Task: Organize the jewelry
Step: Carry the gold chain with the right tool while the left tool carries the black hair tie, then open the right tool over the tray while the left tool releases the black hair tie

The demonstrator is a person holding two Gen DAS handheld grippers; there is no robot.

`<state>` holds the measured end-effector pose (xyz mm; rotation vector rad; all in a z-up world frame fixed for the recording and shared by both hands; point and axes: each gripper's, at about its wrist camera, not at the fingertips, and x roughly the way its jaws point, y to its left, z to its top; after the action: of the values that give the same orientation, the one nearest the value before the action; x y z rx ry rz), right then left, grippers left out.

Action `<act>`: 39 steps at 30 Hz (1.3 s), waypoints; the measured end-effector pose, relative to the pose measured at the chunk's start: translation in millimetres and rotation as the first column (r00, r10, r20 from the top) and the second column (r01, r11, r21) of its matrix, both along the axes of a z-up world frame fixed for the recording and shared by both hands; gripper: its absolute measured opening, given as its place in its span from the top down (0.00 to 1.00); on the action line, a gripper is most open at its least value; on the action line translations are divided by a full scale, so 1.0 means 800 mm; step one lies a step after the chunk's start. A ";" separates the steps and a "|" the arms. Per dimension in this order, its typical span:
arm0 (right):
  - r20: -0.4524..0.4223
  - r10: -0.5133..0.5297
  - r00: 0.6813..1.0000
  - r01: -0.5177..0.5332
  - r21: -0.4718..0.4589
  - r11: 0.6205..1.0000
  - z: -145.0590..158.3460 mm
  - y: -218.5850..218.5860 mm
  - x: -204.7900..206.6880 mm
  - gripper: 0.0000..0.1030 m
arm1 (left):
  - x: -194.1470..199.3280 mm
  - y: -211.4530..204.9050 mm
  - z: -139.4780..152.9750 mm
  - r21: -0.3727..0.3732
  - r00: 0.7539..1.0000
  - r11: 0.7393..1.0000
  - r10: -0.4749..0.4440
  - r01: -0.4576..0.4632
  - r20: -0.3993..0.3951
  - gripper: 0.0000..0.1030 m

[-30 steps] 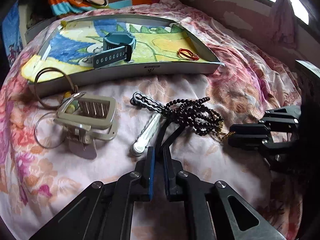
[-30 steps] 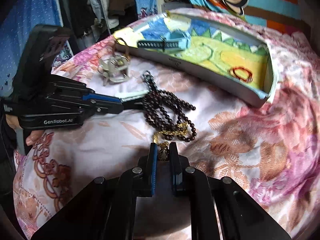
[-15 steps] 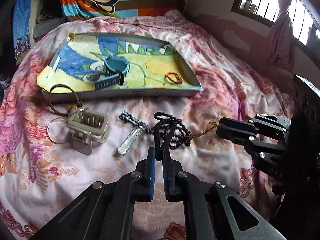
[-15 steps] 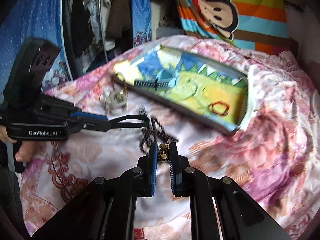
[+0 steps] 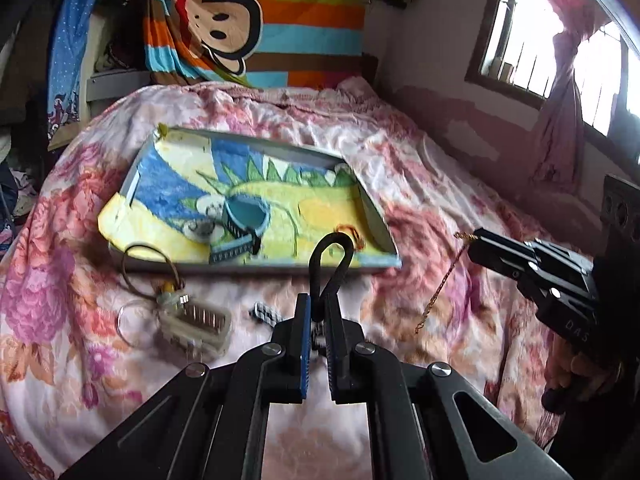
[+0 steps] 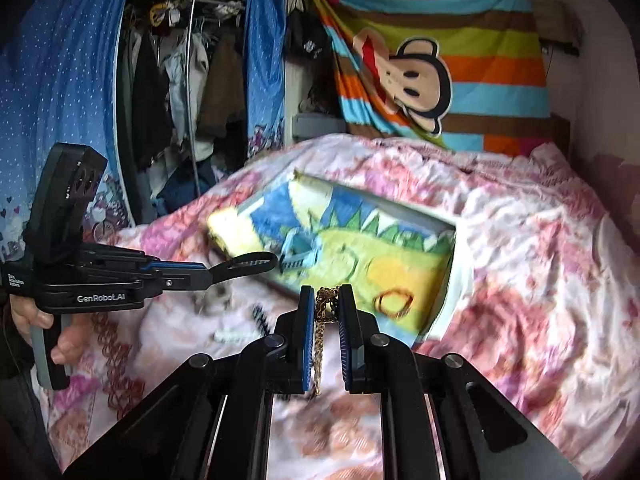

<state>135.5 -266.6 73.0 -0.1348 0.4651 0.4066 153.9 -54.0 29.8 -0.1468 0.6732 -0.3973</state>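
At the left of my left-hand view lie the loose pieces on the bed (image 5: 420, 168): a thin ring (image 5: 134, 320) and a pale clip (image 5: 196, 322) just below the tray's near edge, and a short braided piece (image 5: 264, 314) beside them. Moving right, my left gripper (image 5: 318, 322) sits low at centre, closed on a black cord loop (image 5: 332, 258) that stands up out of the fingers and crosses in front of the tray (image 5: 256, 266). In the tray rest a blue watch (image 5: 244, 220) and, towards its right end, a red-gold ring (image 5: 352, 234). Further right, my right gripper (image 6: 327, 320) is pinched shut on a gold chain (image 6: 320, 344); in its own view the chain hangs down between the fingers, and in the left view it dangles free from the tip at the right edge. I think the main risk is the chain: it is thin and held only at one end, so a swing could slip it out or catch it on the cord. The pictures are blurred, and a hurried drop could miss the tray and land on the bed.
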 end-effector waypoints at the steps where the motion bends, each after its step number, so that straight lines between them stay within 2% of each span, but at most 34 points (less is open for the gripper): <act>1: 0.013 -0.002 1.000 0.002 0.002 1.000 0.004 0.000 0.003 0.90 | 0.004 0.001 0.002 -0.008 1.000 1.000 0.007 -0.007 0.008 0.94; 5: 0.055 -0.019 0.998 0.019 0.002 1.000 0.018 -0.001 0.031 0.90 | 0.038 0.000 0.011 -0.036 0.999 0.999 0.042 -0.041 0.031 0.94; 9: 0.062 -0.053 0.997 0.051 0.026 0.998 0.014 -0.009 0.071 0.90 | 0.080 -0.012 0.009 -0.049 0.999 0.998 0.047 -0.047 0.014 0.94; 12: 0.020 -0.079 0.997 0.078 0.051 0.996 -0.007 -0.023 0.101 0.90 | 0.113 -0.024 -0.002 -0.078 0.999 0.996 0.050 -0.051 -0.019 0.94; 18: -0.062 -0.114 0.992 0.117 0.063 0.991 -0.051 -0.045 0.133 0.90 | 0.151 -0.055 -0.034 -0.068 0.997 0.996 0.045 -0.050 -0.069 0.94; 28: -0.236 -0.117 0.965 0.131 0.045 0.990 -0.115 -0.062 0.158 0.90 | 0.173 -0.084 -0.075 0.011 0.984 0.998 0.059 -0.058 -0.166 0.93; 34: -0.251 -0.122 0.960 0.131 0.019 0.991 -0.122 -0.061 0.157 0.90 | 0.181 -0.083 -0.087 0.002 0.971 0.997 0.070 -0.072 -0.227 0.91; 39: -0.252 -0.142 0.957 0.147 -0.001 0.989 -0.120 -0.063 0.157 0.89 | 0.179 -0.078 -0.088 -0.010 0.967 0.996 0.084 -0.089 -0.241 0.90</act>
<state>261.3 -316.8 -23.1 -0.0307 0.7168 0.2848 297.3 -116.6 -40.8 -0.2455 0.8986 -0.3049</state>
